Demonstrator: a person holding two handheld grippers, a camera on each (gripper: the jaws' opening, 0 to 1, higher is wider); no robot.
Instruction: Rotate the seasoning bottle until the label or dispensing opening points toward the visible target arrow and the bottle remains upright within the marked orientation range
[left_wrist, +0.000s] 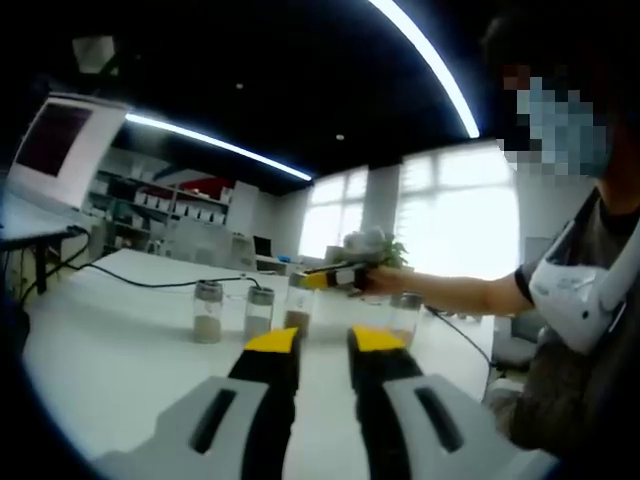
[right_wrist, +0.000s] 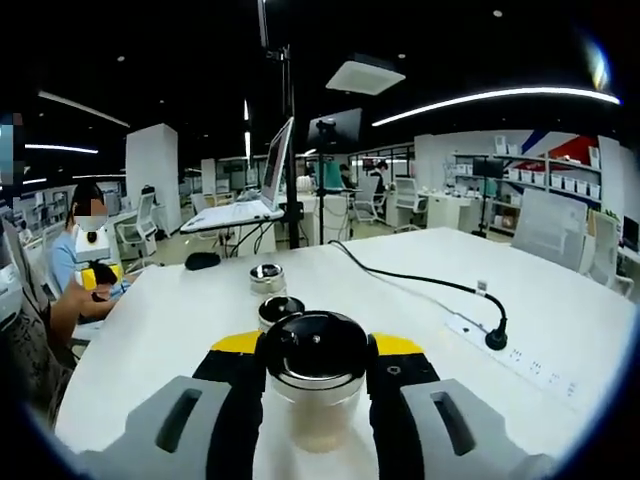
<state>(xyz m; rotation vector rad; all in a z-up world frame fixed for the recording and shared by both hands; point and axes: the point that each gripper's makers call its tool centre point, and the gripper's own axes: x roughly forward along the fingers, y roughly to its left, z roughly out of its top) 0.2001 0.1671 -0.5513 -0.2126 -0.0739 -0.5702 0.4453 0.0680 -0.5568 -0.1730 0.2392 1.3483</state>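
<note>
- Seasoning bottle (right_wrist: 316, 385) stood upright between the right gripper (right_wrist: 316, 352) jaws in the right gripper view, its black cap level with the yellow jaw tips and its glass sides touching both jaws, so the jaws were closed on it.
- Two more capped jars (right_wrist: 268, 279) stood in a line just beyond it on the white table (right_wrist: 180, 320).
- Black cable (right_wrist: 420, 280) ran across the table to a power strip (right_wrist: 510, 362) on the view's right side.
- Left gripper (left_wrist: 325, 342) hung above the same table with its jaws a narrow gap apart and nothing between them.
- Row of four glass jars (left_wrist: 207, 312) stood ahead of those jaws in the left gripper view; the right gripper reached in from the right side, over the jar at the row's right end.
- Person's arm (left_wrist: 450, 292) stretched across behind it.
</note>
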